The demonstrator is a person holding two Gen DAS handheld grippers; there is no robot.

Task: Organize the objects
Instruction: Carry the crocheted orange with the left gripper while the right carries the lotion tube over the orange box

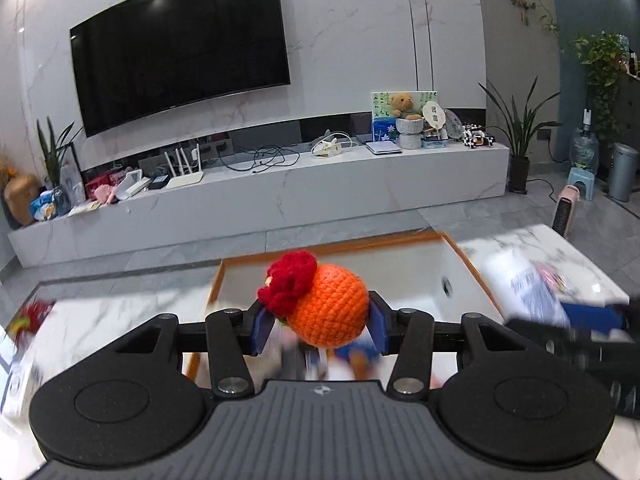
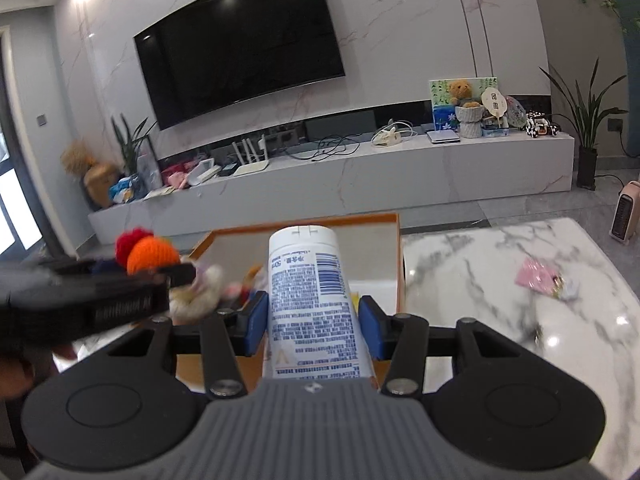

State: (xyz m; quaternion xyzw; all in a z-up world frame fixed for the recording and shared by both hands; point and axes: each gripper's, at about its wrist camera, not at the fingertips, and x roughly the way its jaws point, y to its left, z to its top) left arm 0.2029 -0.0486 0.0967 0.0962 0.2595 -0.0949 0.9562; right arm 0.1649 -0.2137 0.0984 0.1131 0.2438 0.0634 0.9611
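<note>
My left gripper (image 1: 320, 326) is shut on an orange crocheted ball with a red knitted flower (image 1: 326, 310) and holds it above the white box with an orange rim (image 1: 332, 246). My right gripper (image 2: 314, 328) is shut on a white tube with blue print (image 2: 310, 292), cap pointing forward, over the same box (image 2: 394, 264). The left gripper and its ball (image 2: 152, 256) show at the left of the right wrist view. The tube (image 1: 524, 292) shows blurred at the right of the left wrist view. Several small toys (image 2: 200, 292) lie in the box.
The box stands on a white marble table (image 2: 500, 280). A pink packet (image 2: 538, 276) lies on the table to the right. A red object (image 1: 32, 314) lies blurred at the table's left edge. Beyond are a TV bench (image 1: 280, 188) and a small heater (image 2: 626, 212).
</note>
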